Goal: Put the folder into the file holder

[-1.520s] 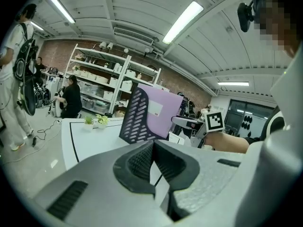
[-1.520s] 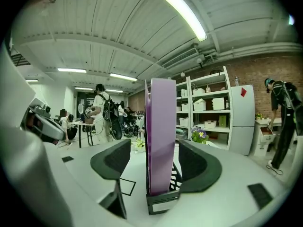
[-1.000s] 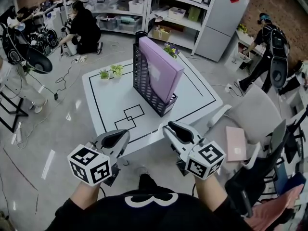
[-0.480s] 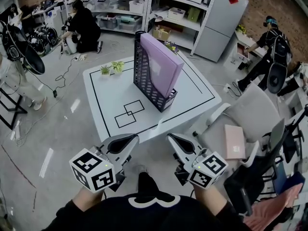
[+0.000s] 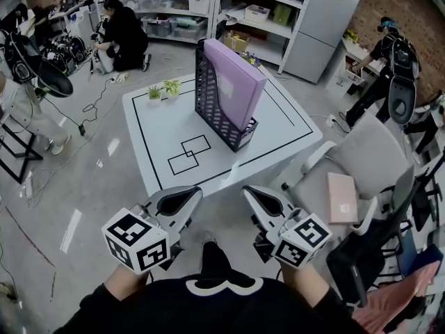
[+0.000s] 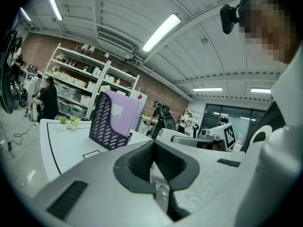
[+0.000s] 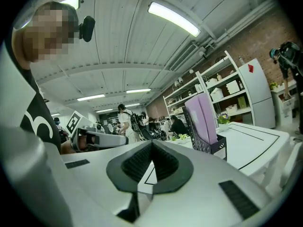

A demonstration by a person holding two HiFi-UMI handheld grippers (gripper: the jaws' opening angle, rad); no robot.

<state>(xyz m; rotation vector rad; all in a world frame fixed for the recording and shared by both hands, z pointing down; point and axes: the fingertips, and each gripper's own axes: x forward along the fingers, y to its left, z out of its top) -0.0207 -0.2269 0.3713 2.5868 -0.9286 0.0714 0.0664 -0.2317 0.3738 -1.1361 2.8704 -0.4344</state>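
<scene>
The purple folder (image 5: 233,82) stands upright inside the dark mesh file holder (image 5: 215,120) on the white table (image 5: 156,127). My left gripper (image 5: 198,192) and right gripper (image 5: 247,190) hang side by side in front of the table's near edge, close to my body and well away from the holder. Both are shut, with nothing between their pads. The left gripper view shows the left gripper (image 6: 152,142) with its tips together, and the folder (image 6: 122,115) and holder (image 6: 106,131) far off. The right gripper (image 7: 151,142) looks the same, with the folder (image 7: 201,117) in the distance.
Two small potted plants (image 5: 161,89) sit at the table's far left corner, and black tape squares (image 5: 189,154) mark its top. A grey chair (image 5: 361,158) with a pink item (image 5: 343,197) on it stands at the right. Shelves (image 5: 243,5) and people (image 5: 125,33) fill the background.
Both grippers have drawn back from the table's near edge toward my body. The folder and holder have stayed in place.
</scene>
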